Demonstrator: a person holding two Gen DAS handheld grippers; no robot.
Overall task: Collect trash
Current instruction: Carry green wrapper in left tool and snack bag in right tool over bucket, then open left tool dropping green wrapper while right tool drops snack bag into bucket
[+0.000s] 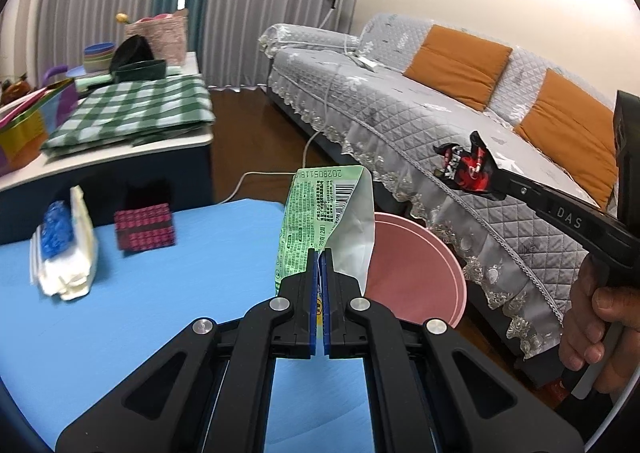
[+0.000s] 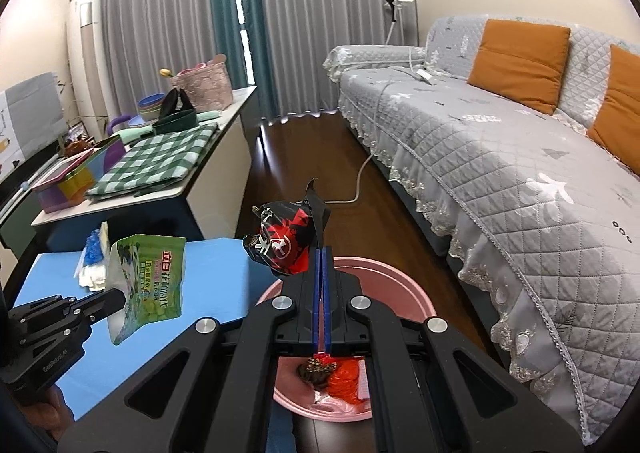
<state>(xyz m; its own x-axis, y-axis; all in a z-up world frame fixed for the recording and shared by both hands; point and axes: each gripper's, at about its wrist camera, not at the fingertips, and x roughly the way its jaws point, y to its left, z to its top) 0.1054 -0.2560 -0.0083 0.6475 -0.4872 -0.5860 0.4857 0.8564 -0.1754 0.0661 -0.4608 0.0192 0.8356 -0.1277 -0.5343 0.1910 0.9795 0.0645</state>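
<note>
Altogether two wrappers (image 1: 320,213) (image 2: 286,243), one basin (image 2: 400,281)

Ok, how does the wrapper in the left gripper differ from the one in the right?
The green wrapper is a flattish, opened pouch; the red and black wrapper is smaller and crumpled. The green wrapper, in the left gripper, hangs over the blue table; the red and black wrapper, in the right gripper, is above the pink bin. Both are pinched in shut jaws.

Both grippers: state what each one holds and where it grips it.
The left gripper is shut on the lower edge of a green snack wrapper. The right gripper is shut on one side of a crumpled red and black wrapper.
</note>
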